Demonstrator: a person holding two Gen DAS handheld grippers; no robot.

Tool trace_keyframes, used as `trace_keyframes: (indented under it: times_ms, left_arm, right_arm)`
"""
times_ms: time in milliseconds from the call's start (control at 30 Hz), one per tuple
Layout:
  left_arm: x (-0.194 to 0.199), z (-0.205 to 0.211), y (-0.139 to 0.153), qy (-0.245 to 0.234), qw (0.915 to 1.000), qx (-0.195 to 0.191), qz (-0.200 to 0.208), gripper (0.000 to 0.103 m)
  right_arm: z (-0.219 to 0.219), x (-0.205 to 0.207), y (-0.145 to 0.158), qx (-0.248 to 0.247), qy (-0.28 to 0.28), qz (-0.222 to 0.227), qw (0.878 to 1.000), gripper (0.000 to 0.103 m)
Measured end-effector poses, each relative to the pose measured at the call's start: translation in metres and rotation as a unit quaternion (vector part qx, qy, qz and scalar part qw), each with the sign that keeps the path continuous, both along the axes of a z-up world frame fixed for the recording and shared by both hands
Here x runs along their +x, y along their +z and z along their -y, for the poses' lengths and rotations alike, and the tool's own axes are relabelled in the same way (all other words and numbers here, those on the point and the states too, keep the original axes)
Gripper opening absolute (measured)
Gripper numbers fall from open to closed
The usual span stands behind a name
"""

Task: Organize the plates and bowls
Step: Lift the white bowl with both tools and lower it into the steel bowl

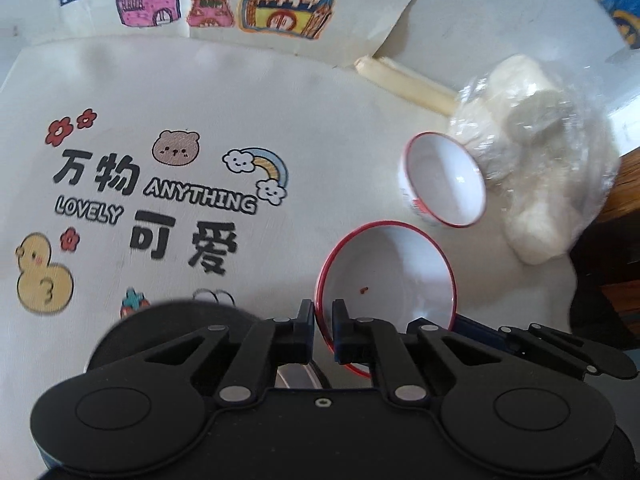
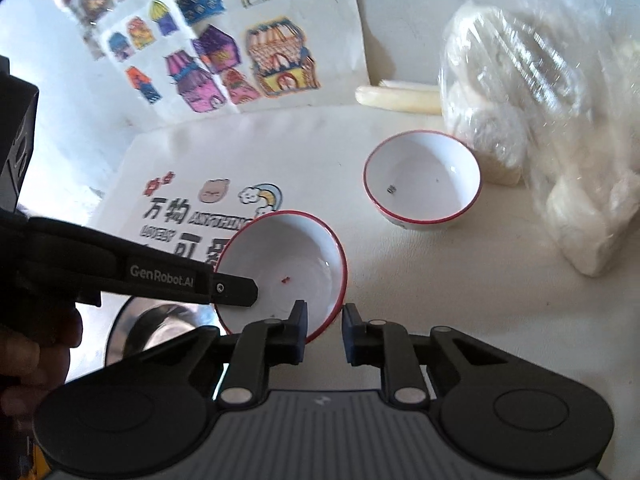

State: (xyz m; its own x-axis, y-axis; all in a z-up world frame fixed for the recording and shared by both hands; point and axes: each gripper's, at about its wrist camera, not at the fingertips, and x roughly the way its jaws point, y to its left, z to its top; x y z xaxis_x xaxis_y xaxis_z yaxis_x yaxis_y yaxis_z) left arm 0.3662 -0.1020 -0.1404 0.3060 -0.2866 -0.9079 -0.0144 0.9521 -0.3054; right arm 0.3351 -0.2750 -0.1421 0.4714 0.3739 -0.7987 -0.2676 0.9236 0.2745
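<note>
- Red-rimmed plate (image 2: 288, 264) is tilting above the desk (image 2: 420, 280), near the bowl (image 2: 422, 184).
- Your left claw (image 1: 322, 320) is pinching its rim.
- Your right claw (image 2: 324, 320) is pinching the near rim too.
- Bagged buns (image 2: 560, 140) are lying beside the bowl.

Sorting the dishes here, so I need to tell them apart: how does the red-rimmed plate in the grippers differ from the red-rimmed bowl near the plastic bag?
The plate is shallow and wide; the bowl is deeper with steep walls. The plate is tilted and pinched at its rim by the left gripper and right gripper; the bowl sits upright on the table, untouched. The plate has a small red speck inside; the bowl shows a small dark mark. Both are white with red rims.
</note>
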Motion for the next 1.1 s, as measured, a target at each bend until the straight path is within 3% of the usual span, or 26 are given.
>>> trace_keyframes:
  times_ms: [233,367,700,1100]
  left_arm:
    - [-0.037,0.027,0.023,-0.004,0.9995,-0.026,0.02,0.009]
    - [-0.059,0.047,0.029,-0.017,0.9994,-0.021,0.023,0.009]
    - [-0.099,0.078,0.02,-0.046,0.9989,-0.008,-0.001,0.012]
    - [-0.114,0.096,0.011,-0.07,0.9974,0.003,-0.016,0.013]
  right_arm:
    - [0.032,-0.035,0.021,0.009,0.022,0.019,1.0,0.021]
    - [0.052,-0.059,0.027,0.005,0.023,0.02,1.0,0.021]
    - [0.082,-0.101,0.028,-0.013,0.057,0.021,0.998,0.021]
    - [0.094,-0.123,0.018,-0.017,0.063,0.002,0.998,0.024]
